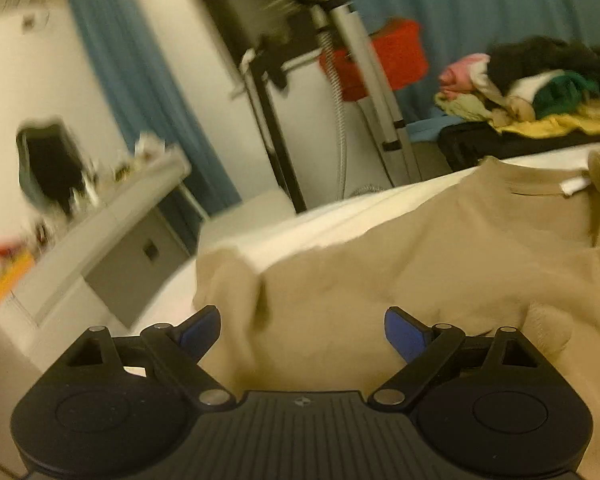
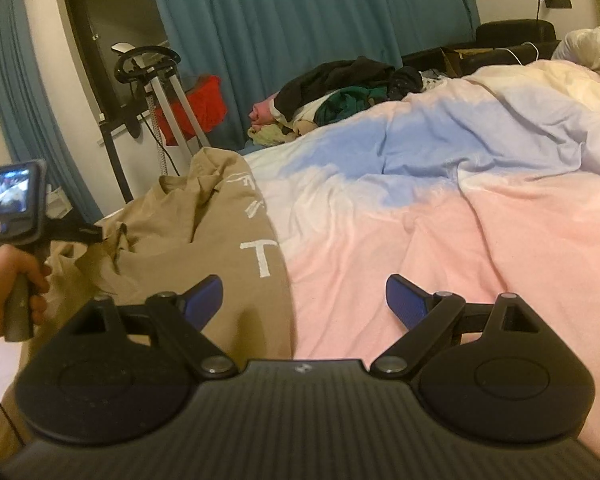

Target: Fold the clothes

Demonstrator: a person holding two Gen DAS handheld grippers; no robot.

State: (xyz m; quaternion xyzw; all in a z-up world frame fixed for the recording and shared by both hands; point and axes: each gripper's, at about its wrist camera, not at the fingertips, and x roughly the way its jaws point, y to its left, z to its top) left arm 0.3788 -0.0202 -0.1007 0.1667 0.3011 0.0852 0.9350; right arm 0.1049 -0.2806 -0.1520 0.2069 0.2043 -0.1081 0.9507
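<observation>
Hand [image 2: 4, 292] at the far left of the right wrist view grips the handle of the left gripper [image 1: 302, 330]; a small lit screen sits on top of that handle. Both blue pads of the left gripper stand wide apart with nothing clamped between them. In its own view, the shirt [image 1: 400, 264] lies under and ahead of the gap between the fingers, spread tan fabric filling the space from one pad to the other without touching either that can be seen. A sleeve fold lies just ahead of the left pad. The collar lies further ahead and to the right, with a white label inside it.

The right gripper [image 2: 304, 300] is also spread wide and holds nothing. The shirt lies to the left of its gap; the edge with a white letter T passes just beside the left pad. Pink duvet [image 2: 440, 220] shows between the pads and beyond the right one.

A clothes pile [image 2: 332, 96] lies well beyond the shirt, at the bed's far edge, before the blue curtain [image 2: 300, 12].
</observation>
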